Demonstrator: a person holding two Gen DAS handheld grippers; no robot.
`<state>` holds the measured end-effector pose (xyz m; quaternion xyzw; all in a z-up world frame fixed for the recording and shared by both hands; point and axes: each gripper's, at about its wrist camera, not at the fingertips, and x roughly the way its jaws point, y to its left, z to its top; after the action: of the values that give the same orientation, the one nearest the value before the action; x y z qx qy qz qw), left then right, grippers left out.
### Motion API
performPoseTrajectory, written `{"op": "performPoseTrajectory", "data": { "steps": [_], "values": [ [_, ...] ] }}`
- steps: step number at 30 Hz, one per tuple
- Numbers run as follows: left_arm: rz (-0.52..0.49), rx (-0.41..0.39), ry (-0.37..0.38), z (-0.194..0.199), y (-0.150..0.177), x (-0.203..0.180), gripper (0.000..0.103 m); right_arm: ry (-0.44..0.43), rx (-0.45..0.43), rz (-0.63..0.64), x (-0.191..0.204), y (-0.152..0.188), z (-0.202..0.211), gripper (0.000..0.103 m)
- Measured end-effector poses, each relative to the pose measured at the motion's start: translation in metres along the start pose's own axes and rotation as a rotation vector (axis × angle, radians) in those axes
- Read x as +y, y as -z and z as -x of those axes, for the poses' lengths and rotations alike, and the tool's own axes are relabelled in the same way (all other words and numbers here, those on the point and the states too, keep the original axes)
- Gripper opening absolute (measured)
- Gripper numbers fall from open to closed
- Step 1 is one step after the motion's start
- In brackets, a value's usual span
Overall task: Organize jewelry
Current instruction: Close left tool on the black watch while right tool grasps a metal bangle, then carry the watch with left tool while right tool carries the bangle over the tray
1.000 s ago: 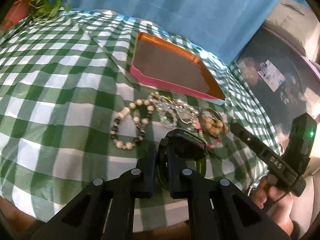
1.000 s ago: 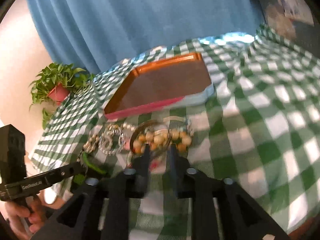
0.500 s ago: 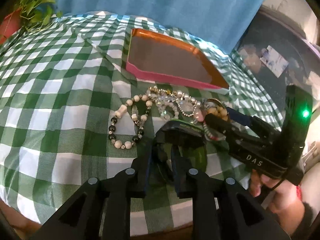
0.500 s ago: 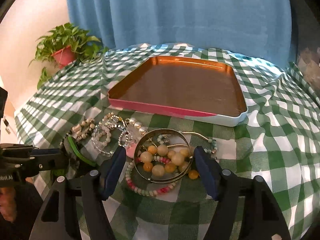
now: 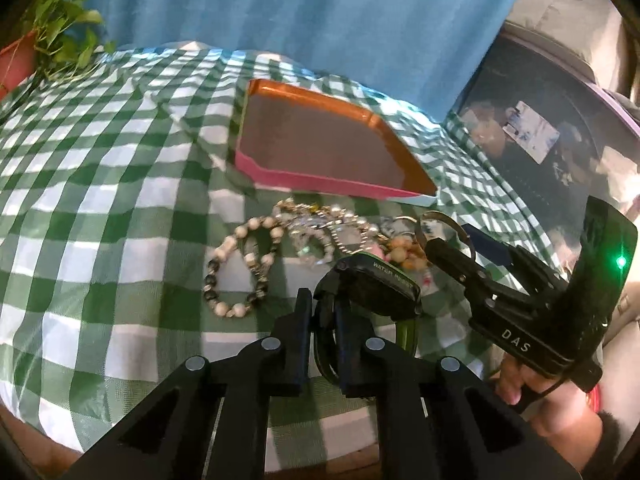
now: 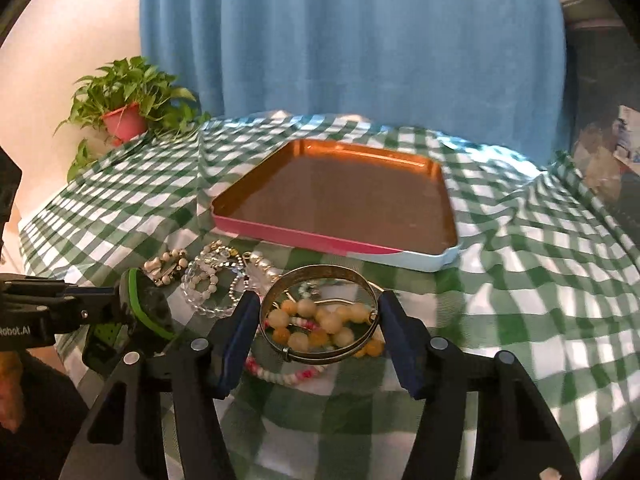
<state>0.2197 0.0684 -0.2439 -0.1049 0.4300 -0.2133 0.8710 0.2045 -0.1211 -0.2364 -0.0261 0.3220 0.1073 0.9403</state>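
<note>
The left gripper (image 5: 320, 312) is clamped narrowly on the strap of a black-and-green watch (image 5: 376, 288), holding it just above the checked cloth (image 5: 100, 200) that covers the counter; its jaws have just closed a little further on the strap. The watch sits on the near side of the copper tray (image 6: 340, 200), well short of its pink front wall.

The right gripper (image 6: 316, 320) stands at a middling width around a gold bangle (image 6: 318, 312), one blue pad at each side of the ring — the left pad looks to be touching the rim, the right pad just beside it, and the bangle appears raised and tilted off the cloth. In the left wrist view that same bangle (image 5: 448, 224) rises at the tip of the right gripper (image 5: 452, 252), near the tray's front right corner.

Below the bangle, nearer than the tray, lie yellow and cream beads (image 6: 320, 320) and a pink-and-white strand (image 6: 288, 372). Left of these, still in front of the tray, lie clear and pearl bracelets (image 6: 208, 280) and a black-and-white bead bracelet (image 5: 240, 268). The tray itself holds nothing.

A potted plant (image 6: 124, 108) stands far beyond the tray's left corner, before a blue curtain (image 6: 352, 40).
</note>
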Motion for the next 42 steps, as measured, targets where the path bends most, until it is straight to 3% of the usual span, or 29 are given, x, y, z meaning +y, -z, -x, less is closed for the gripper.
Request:
{"op": "performPoseTrajectory", "data": {
  "steps": [5,10,13,20,28,33,42],
  "values": [
    [0.02,0.022,0.056,-0.001,-0.001,-0.014,0.011,0.041,-0.014,-0.021,-0.007,0.002,0.015,0.057],
    [-0.006,0.004,0.007,0.012,0.003,-0.029,0.011,0.038,-0.023,-0.079,-0.015,0.006,0.034,0.057],
    [-0.039,-0.038,-0.025,0.03,0.0,-0.042,0.011,0.024,-0.044,-0.113,-0.017,0.006,0.053,0.057],
    [-0.049,-0.135,-0.024,0.075,-0.022,-0.061,0.011,-0.009,-0.117,-0.154,-0.012,-0.011,0.104,0.057],
    [-0.092,-0.304,0.027,0.135,-0.059,-0.084,0.012,-0.073,-0.263,-0.143,-0.005,-0.055,0.154,0.057],
    [-0.058,-0.339,0.047,0.134,-0.081,-0.076,0.012,-0.071,-0.313,-0.136,-0.012,-0.079,0.155,0.057],
    [-0.018,-0.321,0.012,0.079,-0.116,-0.061,0.012,-0.067,-0.317,-0.146,-0.027,-0.103,0.094,0.057]
  ]
}}
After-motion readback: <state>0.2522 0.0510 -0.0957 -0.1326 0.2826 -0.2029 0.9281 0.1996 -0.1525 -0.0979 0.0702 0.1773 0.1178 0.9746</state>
